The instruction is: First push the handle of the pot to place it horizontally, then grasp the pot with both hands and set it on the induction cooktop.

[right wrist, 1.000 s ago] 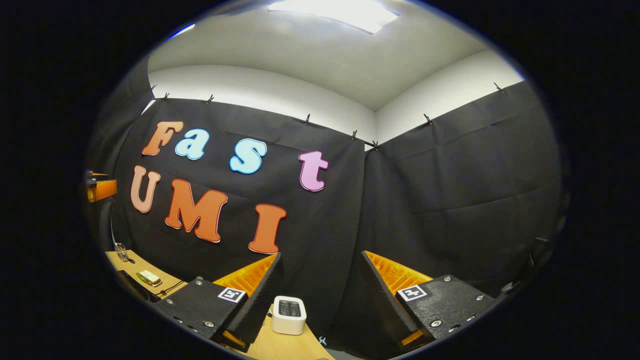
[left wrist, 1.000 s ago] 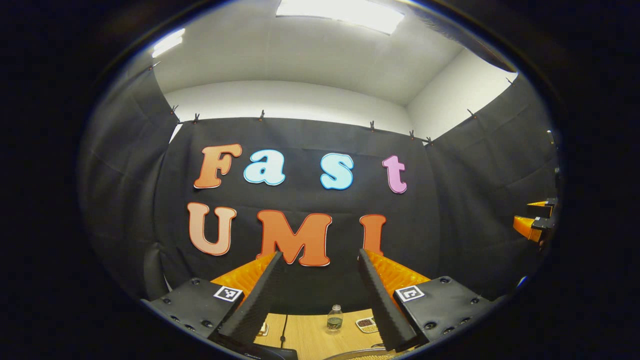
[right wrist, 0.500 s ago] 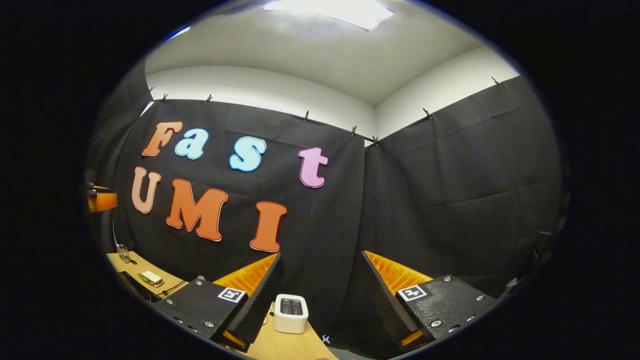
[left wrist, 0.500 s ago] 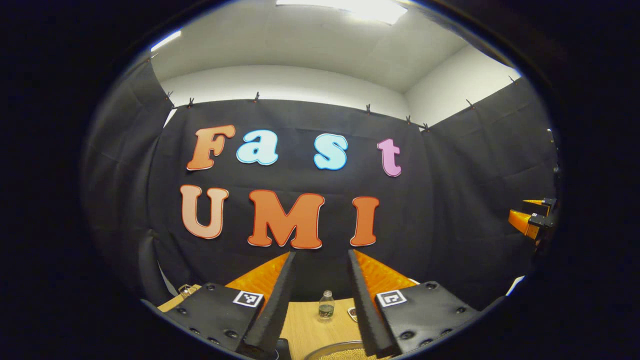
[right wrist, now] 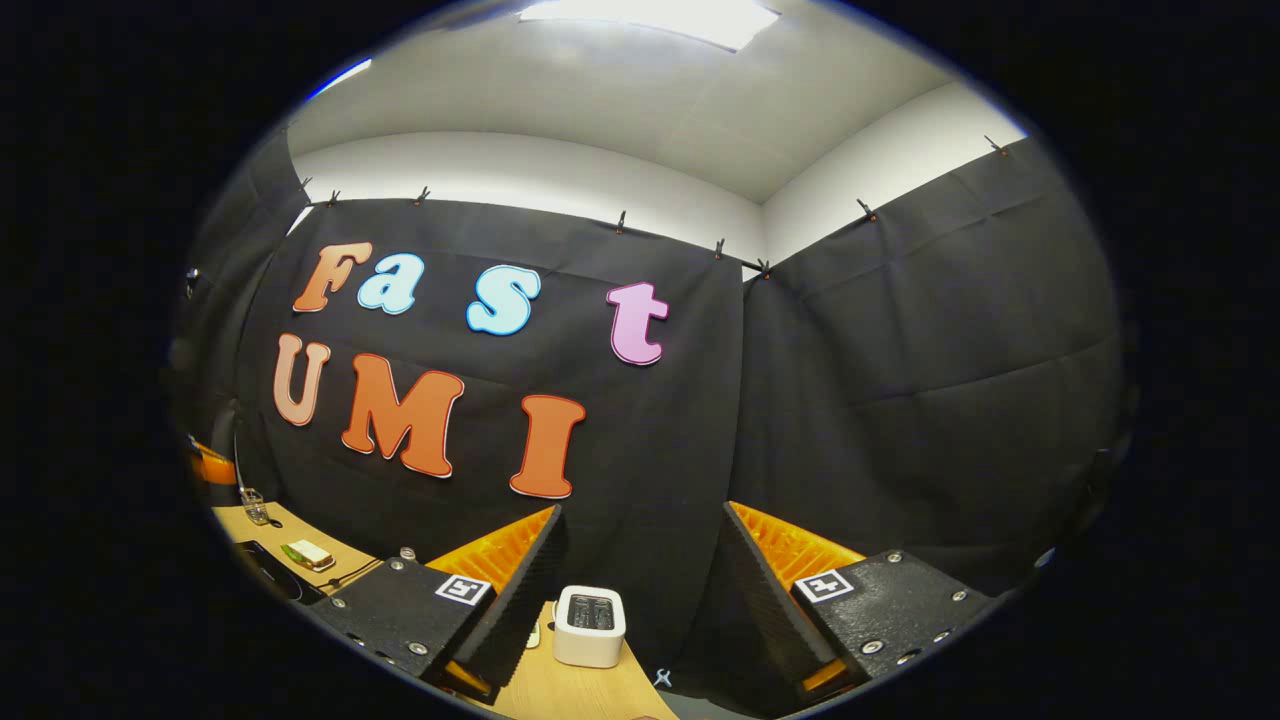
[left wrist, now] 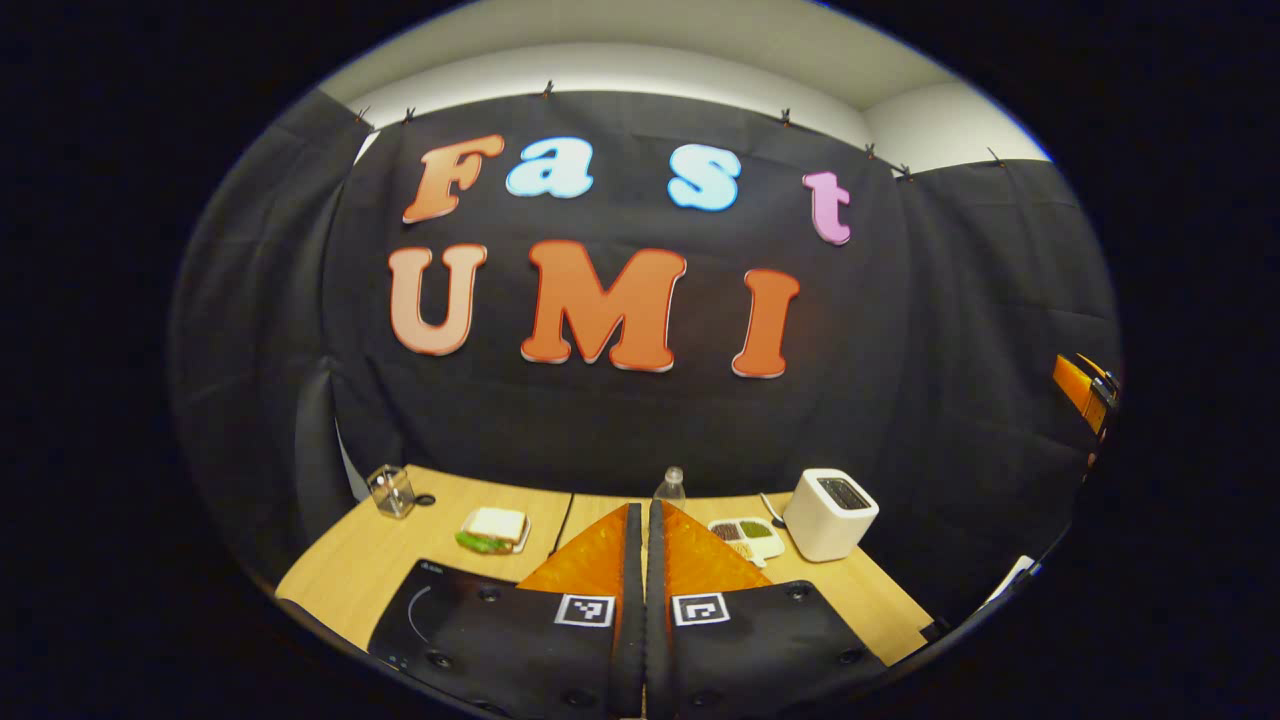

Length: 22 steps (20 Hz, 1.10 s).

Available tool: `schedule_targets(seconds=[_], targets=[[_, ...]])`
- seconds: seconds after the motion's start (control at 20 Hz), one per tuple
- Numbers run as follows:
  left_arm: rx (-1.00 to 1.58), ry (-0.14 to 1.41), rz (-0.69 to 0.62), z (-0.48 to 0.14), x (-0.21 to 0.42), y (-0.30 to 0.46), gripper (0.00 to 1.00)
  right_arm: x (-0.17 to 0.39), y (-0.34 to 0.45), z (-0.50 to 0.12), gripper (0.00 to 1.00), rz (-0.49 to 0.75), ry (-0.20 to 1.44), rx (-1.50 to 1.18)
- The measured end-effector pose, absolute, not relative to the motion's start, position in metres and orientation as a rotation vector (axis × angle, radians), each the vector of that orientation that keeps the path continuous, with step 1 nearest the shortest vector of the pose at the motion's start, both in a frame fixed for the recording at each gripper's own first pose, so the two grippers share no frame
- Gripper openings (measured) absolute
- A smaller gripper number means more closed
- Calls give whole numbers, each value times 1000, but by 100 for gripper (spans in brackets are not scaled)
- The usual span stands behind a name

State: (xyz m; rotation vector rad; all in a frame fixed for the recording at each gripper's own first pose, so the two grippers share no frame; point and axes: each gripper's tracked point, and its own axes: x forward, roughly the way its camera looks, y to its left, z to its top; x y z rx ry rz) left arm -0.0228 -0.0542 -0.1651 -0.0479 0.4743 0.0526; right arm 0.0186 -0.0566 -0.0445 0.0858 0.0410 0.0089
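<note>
In the left gripper view my left gripper (left wrist: 643,506) is shut, its two fingers pressed flat together with nothing between them, pointing out over the wooden table (left wrist: 360,560). The black induction cooktop (left wrist: 430,612) lies on the table just left of the fingers. At the far right edge of that view hangs my right gripper (left wrist: 1085,392), orange and black. In the right gripper view my right gripper (right wrist: 641,510) stands open and holds nothing, aimed mostly at the cloth wall. A dark corner of the cooktop (right wrist: 262,566) lies low on the left there.
Along the back of the table stand a clear glass (left wrist: 390,491), a sandwich (left wrist: 493,527), a small bottle (left wrist: 672,485), a divided dish of beans (left wrist: 750,536) and a white toaster (left wrist: 830,514). The toaster (right wrist: 590,626) sits between my right fingers' line of sight.
My left gripper's fingers have gone from open to shut, and it has tipped downward so the table and cooktop came into view. The right gripper has barely moved.
</note>
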Motion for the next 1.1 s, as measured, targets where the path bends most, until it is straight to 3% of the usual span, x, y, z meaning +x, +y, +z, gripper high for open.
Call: schedule_targets(seconds=[0.55,1.1], targets=[[-235,1002,321,-324,-128,-41,8,51,-49,-80,95,141,61,123],[-424,1341,409,-405,-230,-66,8,56,-46,-104,95,189,81,138]])
